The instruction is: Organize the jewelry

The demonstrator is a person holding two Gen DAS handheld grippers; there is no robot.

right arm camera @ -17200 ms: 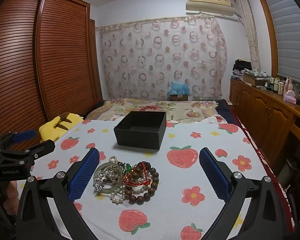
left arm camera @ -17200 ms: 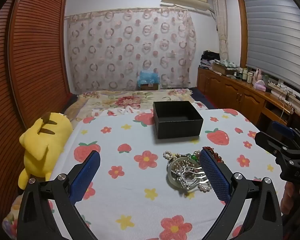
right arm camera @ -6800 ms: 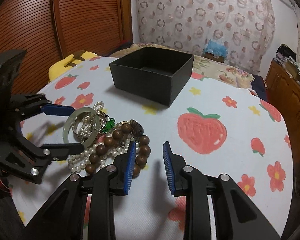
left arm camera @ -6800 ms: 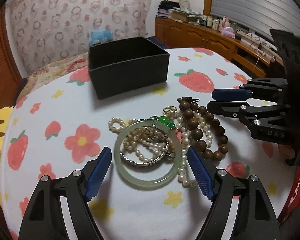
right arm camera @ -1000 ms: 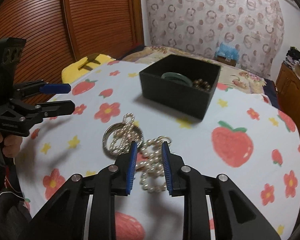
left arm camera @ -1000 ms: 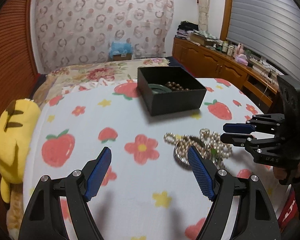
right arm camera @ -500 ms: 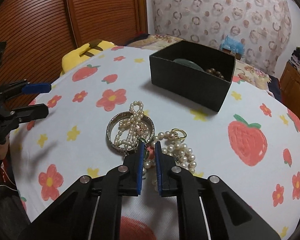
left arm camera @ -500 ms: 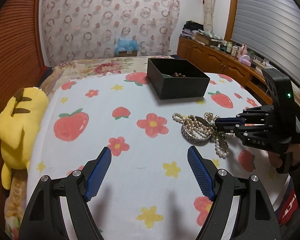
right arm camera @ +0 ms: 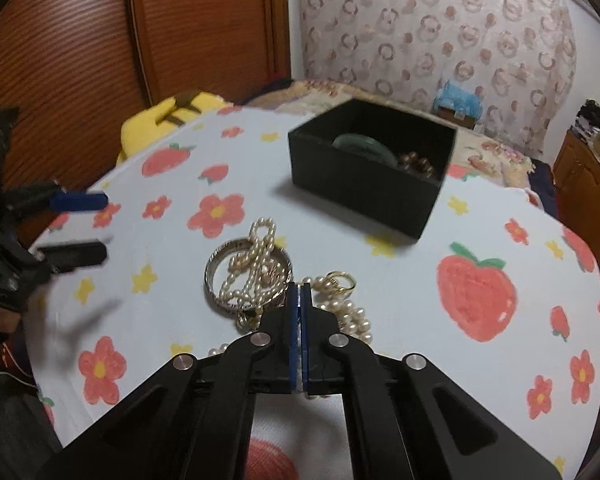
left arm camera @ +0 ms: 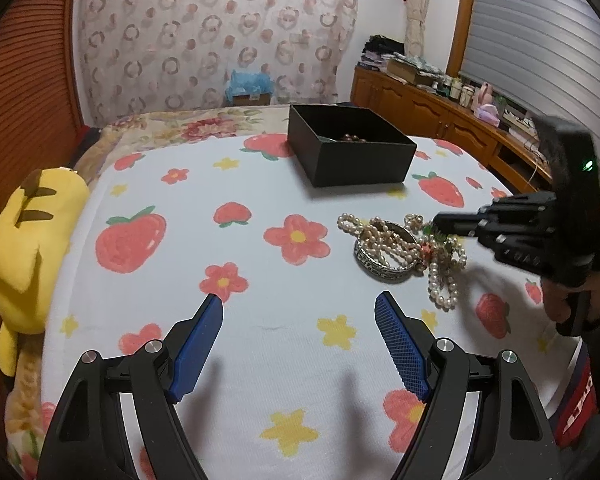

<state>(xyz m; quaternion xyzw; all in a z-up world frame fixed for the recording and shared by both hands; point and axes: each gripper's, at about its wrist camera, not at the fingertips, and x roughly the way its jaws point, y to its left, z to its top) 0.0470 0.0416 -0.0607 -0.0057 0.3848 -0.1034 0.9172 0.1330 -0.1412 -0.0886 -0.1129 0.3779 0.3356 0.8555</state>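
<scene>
Right gripper (right arm camera: 299,292) was pinched shut in the jewelry pile (right arm camera: 284,284), apparently to lift a piece toward the box (right arm camera: 364,192); left gripper (left arm camera: 299,320) hung wide, empty.

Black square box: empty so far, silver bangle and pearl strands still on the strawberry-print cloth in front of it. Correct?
Not empty. The right wrist view shows a green jade bangle and brown wooden beads inside the black square box. The silver bangle and pearl strands do lie on the strawberry-print cloth.
</scene>
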